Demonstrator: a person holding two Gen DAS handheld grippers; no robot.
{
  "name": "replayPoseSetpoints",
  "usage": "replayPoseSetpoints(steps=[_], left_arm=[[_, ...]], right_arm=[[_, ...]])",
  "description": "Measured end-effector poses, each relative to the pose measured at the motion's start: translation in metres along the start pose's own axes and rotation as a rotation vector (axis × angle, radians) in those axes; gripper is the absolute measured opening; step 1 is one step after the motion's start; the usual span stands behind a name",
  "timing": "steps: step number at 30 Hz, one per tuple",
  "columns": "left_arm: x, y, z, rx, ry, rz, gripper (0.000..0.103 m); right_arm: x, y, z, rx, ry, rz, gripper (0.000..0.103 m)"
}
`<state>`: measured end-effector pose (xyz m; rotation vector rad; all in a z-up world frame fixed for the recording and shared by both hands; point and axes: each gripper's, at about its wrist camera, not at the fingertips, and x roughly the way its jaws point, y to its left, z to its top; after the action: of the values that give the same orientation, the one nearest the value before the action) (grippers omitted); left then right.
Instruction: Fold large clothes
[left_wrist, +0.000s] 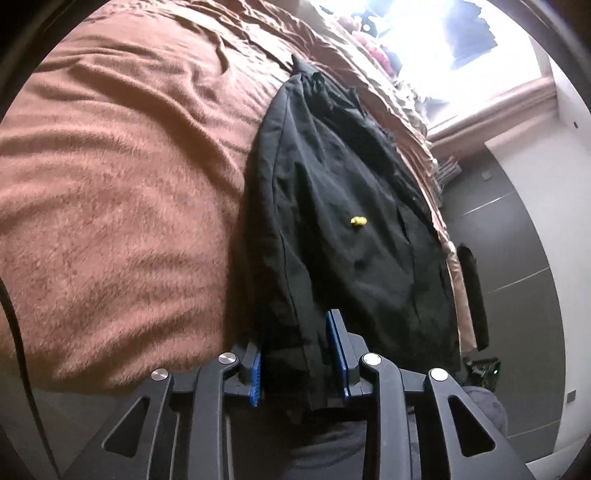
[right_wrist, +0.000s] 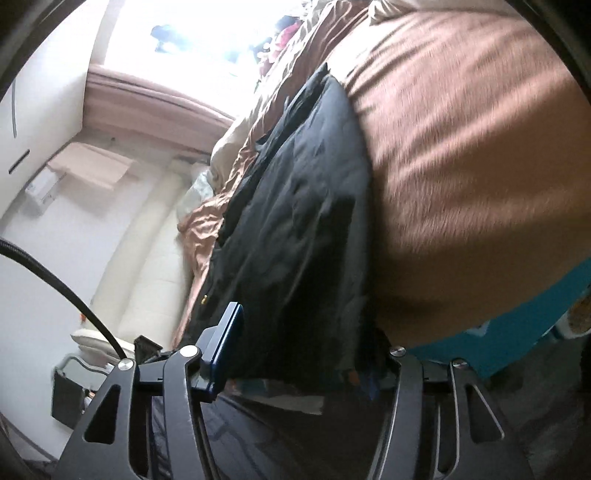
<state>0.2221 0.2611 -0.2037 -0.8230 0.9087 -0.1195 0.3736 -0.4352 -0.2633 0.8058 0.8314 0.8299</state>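
Black padded fabric garment (left_wrist: 351, 206), lengthwise on brown fuzzy blanket (left_wrist: 110, 184), near hem overhanging; left gripper (left_wrist: 295, 362) narrowed around hem fabric, right gripper (right_wrist: 295, 354) half-open astride it, clamping unclear; step judged hem-grasp, next needing firm pinch, then lift.

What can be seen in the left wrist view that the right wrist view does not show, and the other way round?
Only the left wrist view shows the small yellow object lying on the garment, the grey tiled floor beside the bed, and both blue pads of the left gripper with the garment's edge between them.

Only the right wrist view shows the cream padded bench, the black cable, a teal bed side, and the right gripper.

Both show the large black garment spread on the fuzzy brown blanket and the bright window.
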Motion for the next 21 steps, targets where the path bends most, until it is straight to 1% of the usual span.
replayPoseSetpoints(steps=[2,3,4,6,7,8,10,11,14,16,17,18,20,21], left_arm=[[0.002,-0.003,0.004,-0.006,-0.015,-0.033,0.03],[0.004,-0.005,0.006,-0.008,-0.024,-0.047,0.029],[0.004,-0.007,0.009,-0.006,-0.036,-0.058,0.028],[0.004,-0.012,0.014,0.003,-0.054,-0.064,0.028],[0.004,-0.012,0.015,0.004,-0.06,-0.063,0.028],[0.003,-0.011,0.016,0.001,-0.064,-0.063,0.028],[0.003,-0.006,0.018,-0.031,-0.083,-0.07,0.028],[0.0,-0.002,0.019,-0.054,-0.099,-0.092,0.028],[-0.005,0.002,0.017,-0.083,-0.124,-0.15,0.028],[-0.005,0.0,0.015,-0.077,-0.119,-0.176,0.028],[-0.005,-0.002,0.013,-0.068,-0.112,-0.174,0.028],[-0.004,-0.004,0.011,-0.053,-0.101,-0.152,0.028],[0.001,-0.005,0.006,-0.035,-0.078,-0.085,0.028],[0.003,-0.002,0.005,-0.038,-0.075,-0.072,0.028]], right_arm=[[0.003,-0.002,0.0,0.015,-0.025,0.012,0.053],[0.006,-0.001,0.0,0.016,-0.04,0.019,0.052],[0.004,0.001,0.002,0.016,-0.066,0.033,0.046],[0.002,0.005,0.005,0.019,-0.104,0.05,0.045],[0.001,0.006,0.008,0.023,-0.124,0.043,0.044],[0.002,0.006,0.009,0.028,-0.134,0.031,0.039],[0.007,0.004,0.01,0.05,-0.144,0.012,0.035],[0.009,0.002,0.011,0.063,-0.146,0.008,0.033],[0.015,0.001,0.01,0.086,-0.144,0.005,0.032],[0.02,0.008,0.006,0.08,-0.138,-0.013,0.032],[0.022,0.011,0.006,0.076,-0.137,-0.021,0.032],[0.019,0.015,0.004,0.074,-0.138,-0.025,0.029],[0.014,0.023,0.004,0.076,-0.15,-0.041,0.015],[0.013,0.026,0.006,0.081,-0.158,-0.05,0.012]])
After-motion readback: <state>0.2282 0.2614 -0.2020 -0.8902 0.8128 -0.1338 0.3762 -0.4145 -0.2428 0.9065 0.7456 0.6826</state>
